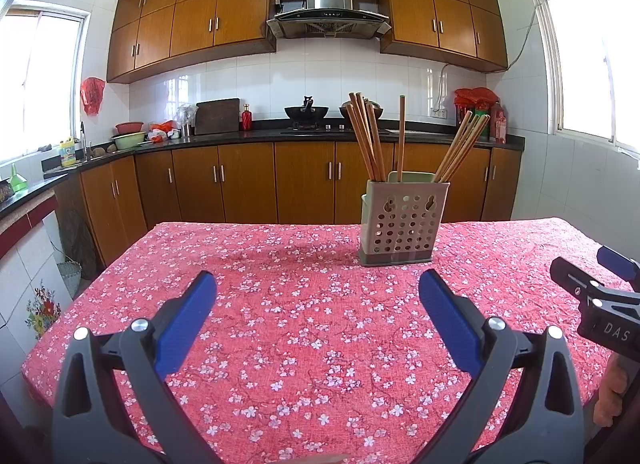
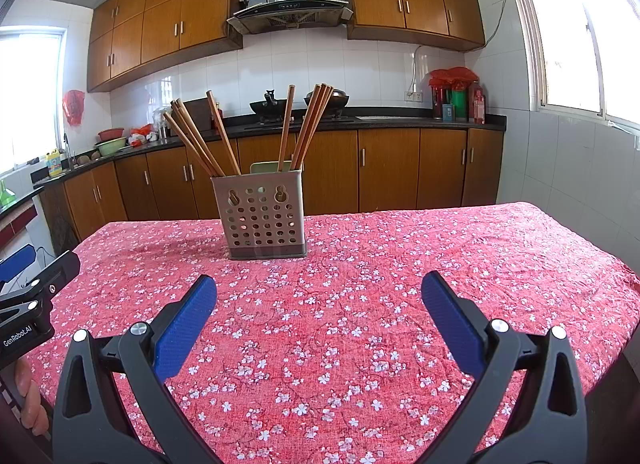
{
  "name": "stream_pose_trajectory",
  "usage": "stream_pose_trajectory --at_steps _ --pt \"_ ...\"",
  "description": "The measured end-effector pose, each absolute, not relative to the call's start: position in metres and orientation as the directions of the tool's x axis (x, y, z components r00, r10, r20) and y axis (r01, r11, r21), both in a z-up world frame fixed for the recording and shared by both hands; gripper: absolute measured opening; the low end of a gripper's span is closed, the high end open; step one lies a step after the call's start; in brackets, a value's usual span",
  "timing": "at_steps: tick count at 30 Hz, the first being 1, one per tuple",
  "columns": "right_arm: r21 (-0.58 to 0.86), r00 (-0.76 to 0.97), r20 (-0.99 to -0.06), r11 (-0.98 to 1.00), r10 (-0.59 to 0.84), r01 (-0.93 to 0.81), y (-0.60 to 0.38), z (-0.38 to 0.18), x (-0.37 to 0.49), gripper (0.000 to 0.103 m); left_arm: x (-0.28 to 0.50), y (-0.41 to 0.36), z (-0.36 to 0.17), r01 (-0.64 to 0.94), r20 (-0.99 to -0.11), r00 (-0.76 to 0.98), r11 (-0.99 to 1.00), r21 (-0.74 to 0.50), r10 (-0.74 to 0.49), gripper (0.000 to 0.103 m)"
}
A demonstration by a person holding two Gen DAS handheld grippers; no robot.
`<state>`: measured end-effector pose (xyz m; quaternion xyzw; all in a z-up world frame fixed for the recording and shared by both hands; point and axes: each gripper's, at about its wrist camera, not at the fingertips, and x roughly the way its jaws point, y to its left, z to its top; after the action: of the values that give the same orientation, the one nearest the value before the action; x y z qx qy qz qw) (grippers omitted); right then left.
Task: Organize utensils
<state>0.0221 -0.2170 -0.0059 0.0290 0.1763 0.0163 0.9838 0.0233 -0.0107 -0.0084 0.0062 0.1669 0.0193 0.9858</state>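
A grey perforated holder [image 1: 402,220] is standing upright on the tabletop [image 1: 280,324] under a pink flowered cloth, and every place here is being given relative to it. Judging by the scene, the sorting looks finished or nearly so: the wooden chopsticks [image 1: 366,136] are all standing in the holder, fanning out in a left bunch, a single upright stick and a right bunch, and nothing loose is lying on the cloth around it. The next move, if any, probably calls for evening out those bunches, or simply drawing both tools back. The left tongs [image 1: 318,292] are hovering in front of the holder and to its left, spread wide and gripping nothing, blue pads [image 1: 188,324] facing inward. The right tongs [image 2: 320,292] are hovering in front of it and a little to its right, likewise gaping wide and empty. Both are pointing forward, roughly level, slightly above the cloth. Whether the holder is divided inside into compartments is hard to tell from this low angle.
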Motion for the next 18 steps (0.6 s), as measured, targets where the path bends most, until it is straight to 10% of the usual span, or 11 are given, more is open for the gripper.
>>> stream_pose_trajectory --at_steps 18 --pt "0.066 0.936 -0.349 0.998 0.044 -0.023 -0.2175 -0.0068 0.022 0.101 0.0236 -0.0076 -0.0126 -0.036 -0.337 0.941 0.999 0.01 0.037 0.099"
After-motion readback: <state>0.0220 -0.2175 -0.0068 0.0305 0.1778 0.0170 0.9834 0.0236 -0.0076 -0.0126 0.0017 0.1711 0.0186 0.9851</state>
